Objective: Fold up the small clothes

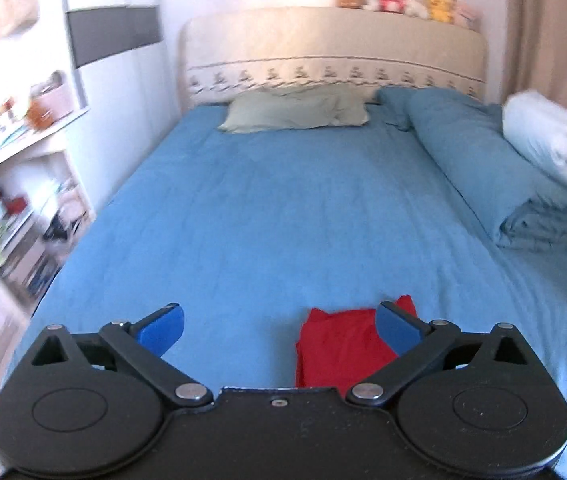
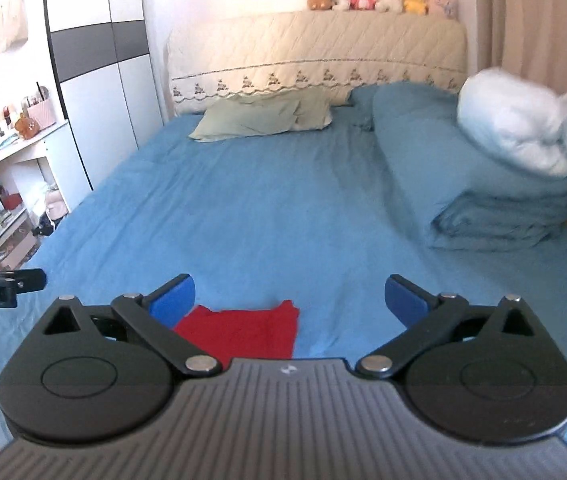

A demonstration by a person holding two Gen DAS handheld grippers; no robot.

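Both tongs hang over the near end of the bed with their blue fingers spread wide and nothing between them. The left tongs have the red garment low at about four o'clock, partly behind their right finger. The right tongs see the same garment at about seven o'clock, tucked partly behind their left finger. So the cloth lies on the blue sheet between the two, close under each and touching neither as far as I can tell.

It looks partly folded already, a squarish piece with two small tabs pointing toward the headboard at twelve o'clock. Its near edge is hidden, so I cannot tell its long axis. Neither side seems clearly nearer; I would guess each takes the edge on its own side.

A folded quilt with a white pillow sits well apart at two o'clock.
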